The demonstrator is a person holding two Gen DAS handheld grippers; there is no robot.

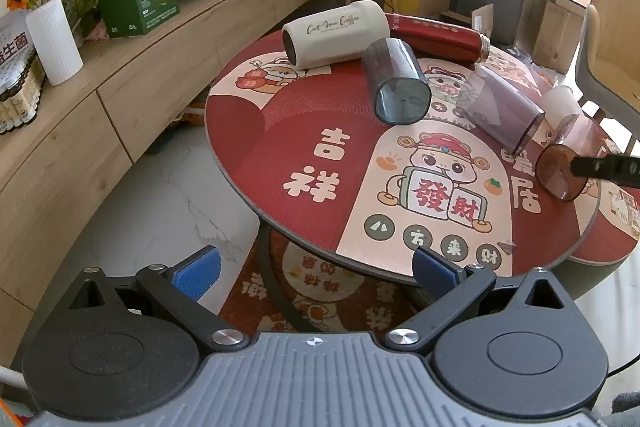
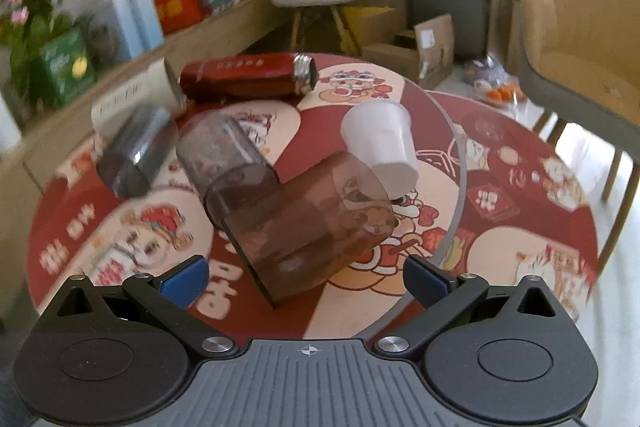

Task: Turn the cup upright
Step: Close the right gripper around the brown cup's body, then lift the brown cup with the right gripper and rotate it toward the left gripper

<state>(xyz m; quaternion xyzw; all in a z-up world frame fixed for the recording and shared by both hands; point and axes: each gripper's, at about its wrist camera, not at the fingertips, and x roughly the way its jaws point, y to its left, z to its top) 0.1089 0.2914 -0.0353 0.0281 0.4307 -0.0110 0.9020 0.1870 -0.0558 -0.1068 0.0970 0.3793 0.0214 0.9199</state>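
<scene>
- Red and pink printed matting is seen over the round table [image 1: 256,163], with a second, lower round table [image 2: 532,187] beside it on the right.
- Six vessels are found lying on their sides on the table: a cream tumbler [image 1: 334,33], a red flask [image 1: 440,35], a grey-blue cup [image 1: 396,85], a purple-tinted cup [image 1: 500,107], a white cup [image 2: 380,143] and a brown transparent cup [image 2: 308,223].
- The brown transparent cup is located near the table's right edge, tilted, its open mouth turned toward the left wrist camera and its closed base pointed away to the right.
- It is seen touching or overlapping the purple-tinted cup on one side and the white cup on the other; true contact cannot be told through the blur.
- The right claw [image 2: 306,281] is spread wide, released, nothing gripped; the brown cup's lower end sits between the blue pads [image 2: 184,285] but is not touched by them.
- In the left wrist view a black finger of the right claw [image 1: 606,167] is seen across the brown cup's mouth [image 1: 560,171].
- The left claw [image 1: 316,271] is held released and wide apart, off the near edge of the table, above the floor [image 1: 168,203], well apart from every cup.
- A wooden shelf [image 1: 132,75] with boxes, a white vase [image 1: 54,41] and sunflowers is noted to the left.
</scene>
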